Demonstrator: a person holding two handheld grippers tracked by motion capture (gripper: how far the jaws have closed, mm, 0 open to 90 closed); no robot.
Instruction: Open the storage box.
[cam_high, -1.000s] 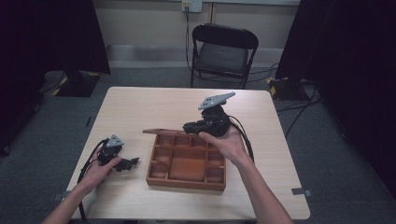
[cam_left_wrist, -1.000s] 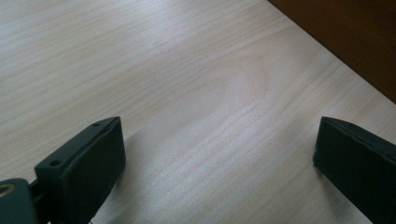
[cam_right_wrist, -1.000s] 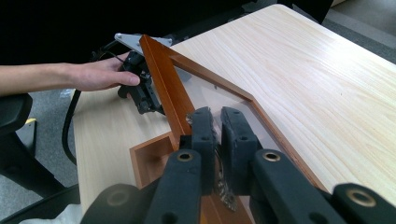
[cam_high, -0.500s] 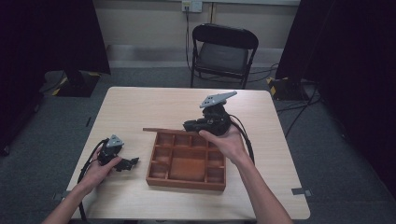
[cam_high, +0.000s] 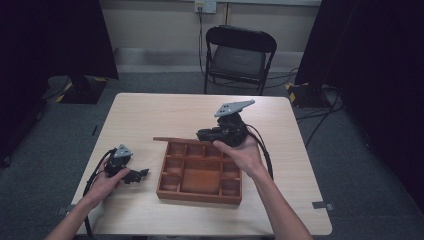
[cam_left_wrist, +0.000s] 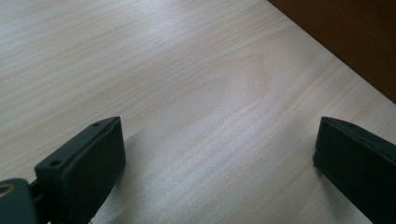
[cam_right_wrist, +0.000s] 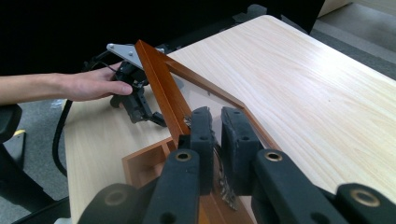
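From the high view, the right gripper (cam_high: 216, 134) sits at the far edge of the wooden compartment tray (cam_high: 199, 196) on the table (cam_high: 150, 112), with the lid (cam_high: 175, 140) now showing as a thin strip along that edge – much as half a second ago, so the lift looks barely begun – while the left gripper (cam_high: 134, 175) rests beside the tray. In the left gripper view its jaws stand wide apart over bare tabletop, the tray's side (cam_left_wrist: 345, 37) at top right. In the right gripper view the jaws are nearly together on the raised lid (cam_right_wrist: 161, 88) – the pinch looks real, though contact is partly hidden.
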